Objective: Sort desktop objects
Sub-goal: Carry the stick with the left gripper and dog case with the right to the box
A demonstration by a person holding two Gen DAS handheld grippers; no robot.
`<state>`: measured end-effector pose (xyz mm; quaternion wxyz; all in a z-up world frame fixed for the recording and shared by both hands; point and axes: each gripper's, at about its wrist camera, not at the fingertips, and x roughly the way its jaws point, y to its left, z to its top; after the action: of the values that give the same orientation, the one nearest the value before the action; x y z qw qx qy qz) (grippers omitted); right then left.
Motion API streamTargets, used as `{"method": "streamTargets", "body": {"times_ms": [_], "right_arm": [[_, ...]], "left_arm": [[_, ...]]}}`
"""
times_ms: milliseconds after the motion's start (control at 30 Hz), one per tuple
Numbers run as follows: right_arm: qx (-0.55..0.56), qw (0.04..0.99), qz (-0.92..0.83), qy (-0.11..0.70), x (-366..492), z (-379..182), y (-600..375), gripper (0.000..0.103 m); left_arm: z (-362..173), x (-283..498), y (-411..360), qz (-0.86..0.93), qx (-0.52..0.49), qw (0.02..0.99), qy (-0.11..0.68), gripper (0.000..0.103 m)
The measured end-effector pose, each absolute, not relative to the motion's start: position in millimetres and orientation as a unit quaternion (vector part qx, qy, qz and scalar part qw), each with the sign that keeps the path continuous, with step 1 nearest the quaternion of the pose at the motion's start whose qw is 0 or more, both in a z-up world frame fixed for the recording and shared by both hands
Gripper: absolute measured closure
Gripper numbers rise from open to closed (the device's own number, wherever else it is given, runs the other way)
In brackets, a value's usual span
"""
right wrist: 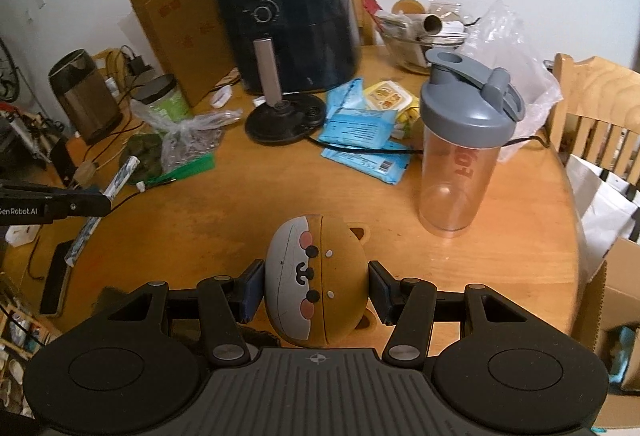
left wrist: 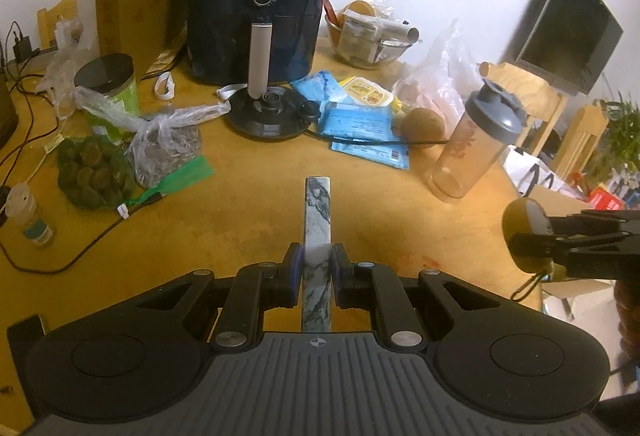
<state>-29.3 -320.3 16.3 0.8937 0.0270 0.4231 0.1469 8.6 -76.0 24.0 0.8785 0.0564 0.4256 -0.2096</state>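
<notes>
Sorting was judged barely begun: a marbled bar [left wrist: 317, 236] was clamped in the left gripper [left wrist: 316, 270], a cartoon-faced mouse [right wrist: 316, 276] in the right gripper [right wrist: 316, 290], and clutter remained around the shaker bottle [right wrist: 464, 156] at 1 o'clock on the desk [right wrist: 200, 228].

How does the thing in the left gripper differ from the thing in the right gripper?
The marbled bar is long, thin and flat-sided; the egg-shaped toy is round and wide. The marbled bar is grey-white with dark veins; the egg-shaped toy is mustard and grey with a face. Both are clamped, in the left gripper and the right gripper.

Our left gripper [left wrist: 316, 270] is clamped tight, tilted downward; our right gripper [right wrist: 316, 290] grips half-wide, tilted downward too.
</notes>
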Motion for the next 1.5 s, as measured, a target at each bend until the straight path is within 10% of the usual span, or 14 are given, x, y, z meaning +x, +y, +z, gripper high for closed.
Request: {"method": "streamTargets", "body": {"times_ms": [1133,1500], "right_arm": [[0.022,0.871,0.186,0.454,-57.5,6.8,-296.0,0.046],[0.015,0.862,0.189,0.471,-65.6,-1.1,-282.6,0.046]], "left_arm": [[-19.9,-54.8,-76.7,-0.215,-0.005,0.841,0.496,0.086],[-16.7,-53.6,-62.0,-0.171,0.0,0.856,0.488,0.046]]}}
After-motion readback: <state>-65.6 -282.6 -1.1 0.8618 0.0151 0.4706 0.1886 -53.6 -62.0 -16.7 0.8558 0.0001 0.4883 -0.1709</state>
